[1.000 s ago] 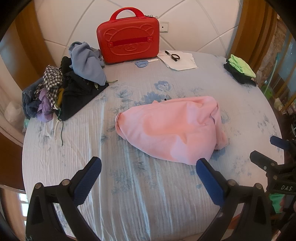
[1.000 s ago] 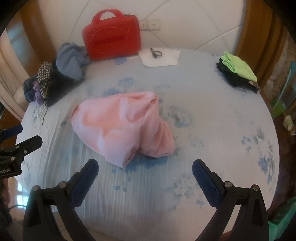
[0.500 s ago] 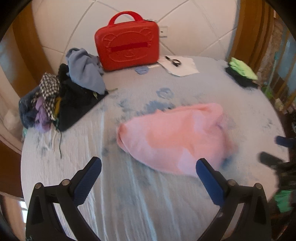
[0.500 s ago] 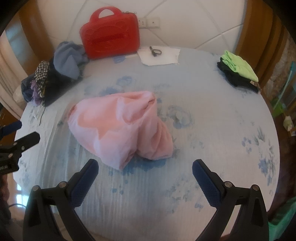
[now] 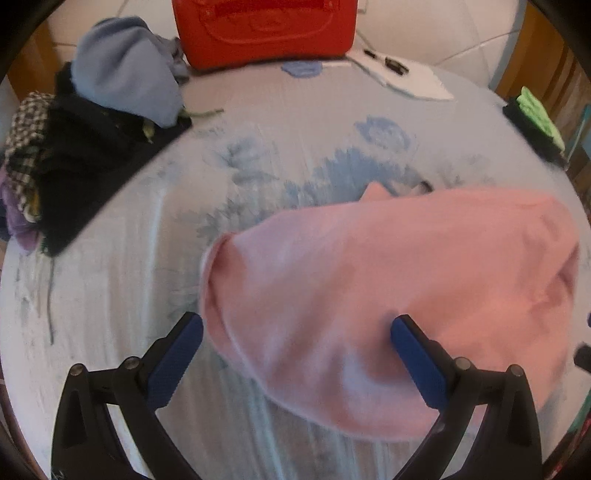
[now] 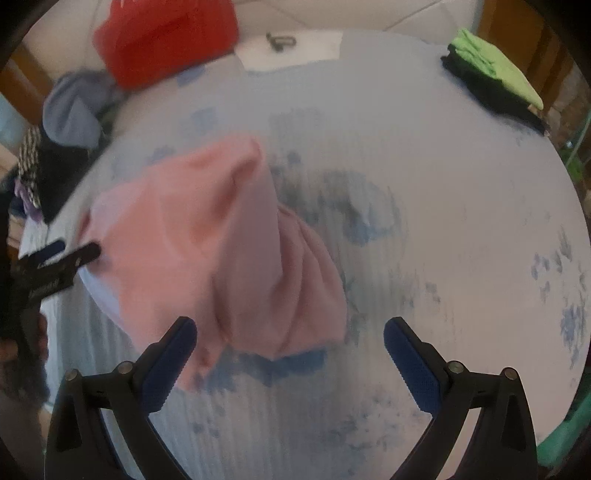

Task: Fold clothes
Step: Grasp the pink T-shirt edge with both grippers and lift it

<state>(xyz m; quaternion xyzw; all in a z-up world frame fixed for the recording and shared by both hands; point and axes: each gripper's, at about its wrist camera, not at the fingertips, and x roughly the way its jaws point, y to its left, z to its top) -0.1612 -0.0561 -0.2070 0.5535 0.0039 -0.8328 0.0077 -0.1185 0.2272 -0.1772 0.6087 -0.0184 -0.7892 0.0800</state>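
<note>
A crumpled pink garment (image 5: 388, 288) lies in the middle of the bed; it also shows in the right wrist view (image 6: 221, 251). My left gripper (image 5: 295, 354) is open, its jaws straddling the garment's near left end just above the cloth. My right gripper (image 6: 290, 354) is open over the garment's near right corner. The left gripper's tips (image 6: 62, 254) show at the garment's left edge in the right wrist view. Both views are blurred by motion.
A pile of unfolded clothes (image 5: 92, 122) lies at the left of the floral bedsheet (image 5: 258, 155). A red case (image 5: 266, 29) and white paper (image 5: 410, 77) are at the back. Folded green and black clothes (image 6: 495, 85) sit at the far right.
Both grippers have moved forward and down towards the pink garment, which now fills more of each view. Both stay open. The garment has not moved.
</note>
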